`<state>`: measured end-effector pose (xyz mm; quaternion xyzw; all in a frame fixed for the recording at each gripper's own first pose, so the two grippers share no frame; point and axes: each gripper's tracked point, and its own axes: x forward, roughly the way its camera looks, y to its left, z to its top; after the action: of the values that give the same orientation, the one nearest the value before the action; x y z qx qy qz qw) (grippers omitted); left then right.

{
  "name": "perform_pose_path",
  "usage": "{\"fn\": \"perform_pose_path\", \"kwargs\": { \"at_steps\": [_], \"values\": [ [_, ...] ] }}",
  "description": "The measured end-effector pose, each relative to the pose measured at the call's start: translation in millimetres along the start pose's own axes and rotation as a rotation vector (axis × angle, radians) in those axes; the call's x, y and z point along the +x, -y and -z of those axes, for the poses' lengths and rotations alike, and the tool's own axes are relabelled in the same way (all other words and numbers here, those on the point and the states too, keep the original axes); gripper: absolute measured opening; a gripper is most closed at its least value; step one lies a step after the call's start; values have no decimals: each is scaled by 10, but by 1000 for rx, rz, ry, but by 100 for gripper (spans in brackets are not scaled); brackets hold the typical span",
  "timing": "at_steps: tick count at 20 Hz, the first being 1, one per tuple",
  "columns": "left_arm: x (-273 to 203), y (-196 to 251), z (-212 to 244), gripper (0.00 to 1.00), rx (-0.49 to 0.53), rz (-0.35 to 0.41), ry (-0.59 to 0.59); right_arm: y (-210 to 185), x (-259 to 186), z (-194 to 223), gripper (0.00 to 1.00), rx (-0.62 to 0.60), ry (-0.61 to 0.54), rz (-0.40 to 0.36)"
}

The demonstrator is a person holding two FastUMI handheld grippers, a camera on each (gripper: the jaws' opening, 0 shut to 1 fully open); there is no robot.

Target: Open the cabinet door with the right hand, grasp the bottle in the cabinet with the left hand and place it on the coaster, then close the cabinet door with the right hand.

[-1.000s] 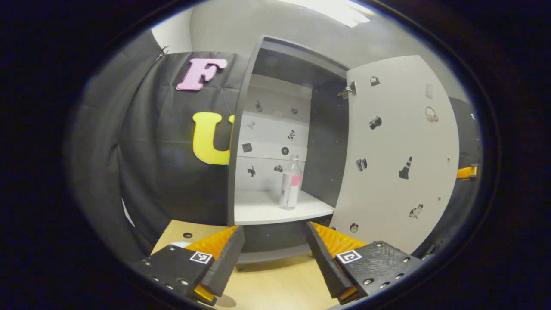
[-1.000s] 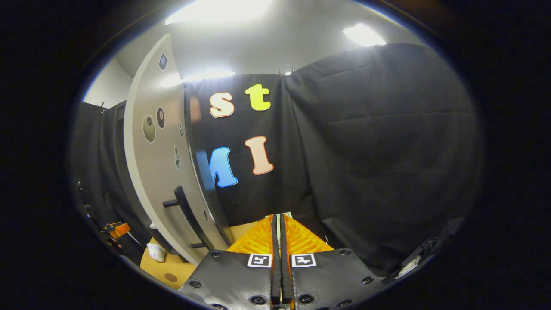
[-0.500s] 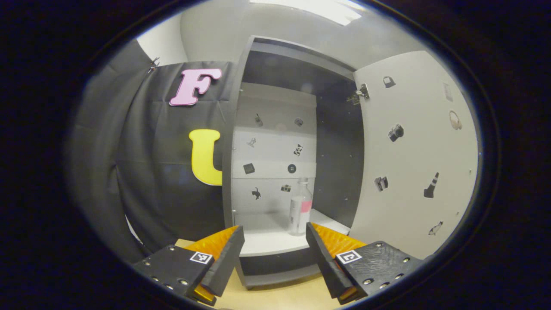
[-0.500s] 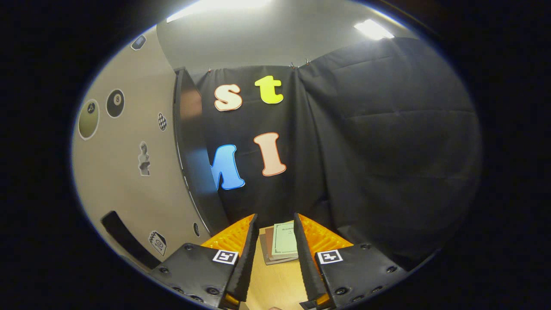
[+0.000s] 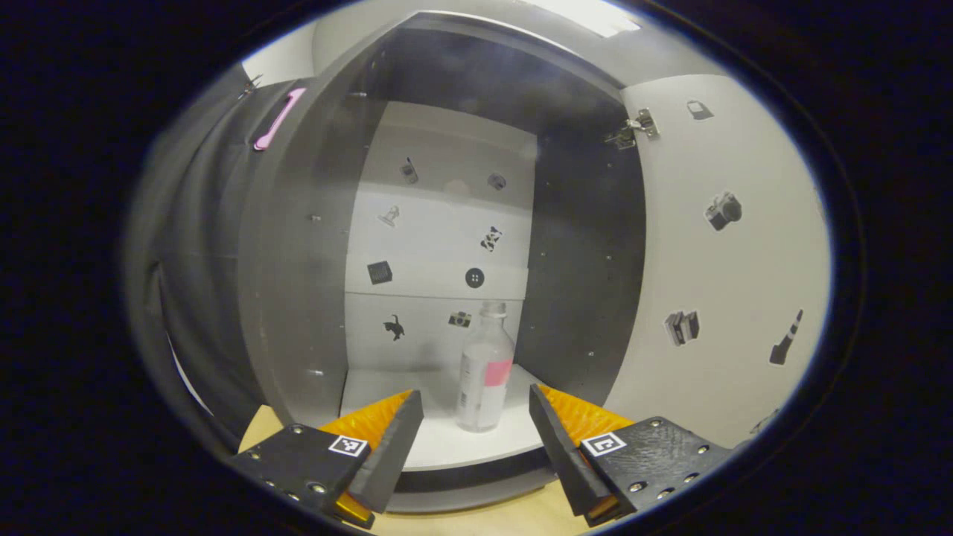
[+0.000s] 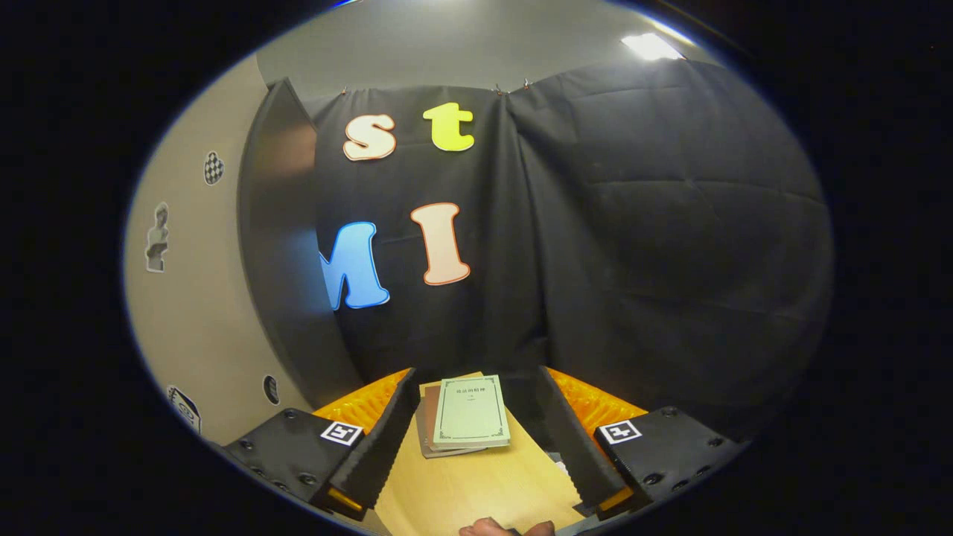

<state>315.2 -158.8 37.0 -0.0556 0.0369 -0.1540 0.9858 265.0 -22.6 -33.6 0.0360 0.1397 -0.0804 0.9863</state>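
Reaching for the clear plastic bottle with pink label [image 5: 485,372], upright on the grey cabinet's white shelf [image 5: 447,447], left hand-held gripper [image 5: 469,439] spread wide; next, straddling and squeezing. Right hand-held gripper [image 6: 476,447] open, empty.

Left gripper view: bottle [image 5: 484,368] standing upright on the cabinet shelf [image 5: 447,447], toward its right side, just far of the gap between the spread fingers of the left gripper [image 5: 470,439]. Cabinet door [image 5: 715,268] swinging wide open at right.

Right gripper view: stack of books [image 6: 463,413] lying on the table [image 6: 476,484], beyond the parted right gripper [image 6: 476,439]; door standing at left.
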Motion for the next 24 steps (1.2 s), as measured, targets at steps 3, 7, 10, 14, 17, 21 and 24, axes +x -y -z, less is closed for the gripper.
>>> {"fn": "perform_pose_path", "kwargs": {
  "at_steps": [3,7,10,14,17,21,24],
  "values": [
    [269,15,57,89,20,0,-8,34,162,131,98,-6,-36,-1],
    [572,65,101,88,42,9,-9,82,317,240,98,37,-65,-3],
    [759,68,120,87,47,11,-5,154,392,313,98,62,-83,8],
    [996,52,169,87,56,12,-2,170,451,358,98,76,-95,-8],
    [1161,71,214,88,54,20,-2,196,496,355,98,87,-95,-2],
    [1306,57,256,88,56,19,2,241,531,379,98,70,-94,16],
    [1357,36,219,88,48,20,23,246,534,411,98,56,-104,21]
  ]
}}
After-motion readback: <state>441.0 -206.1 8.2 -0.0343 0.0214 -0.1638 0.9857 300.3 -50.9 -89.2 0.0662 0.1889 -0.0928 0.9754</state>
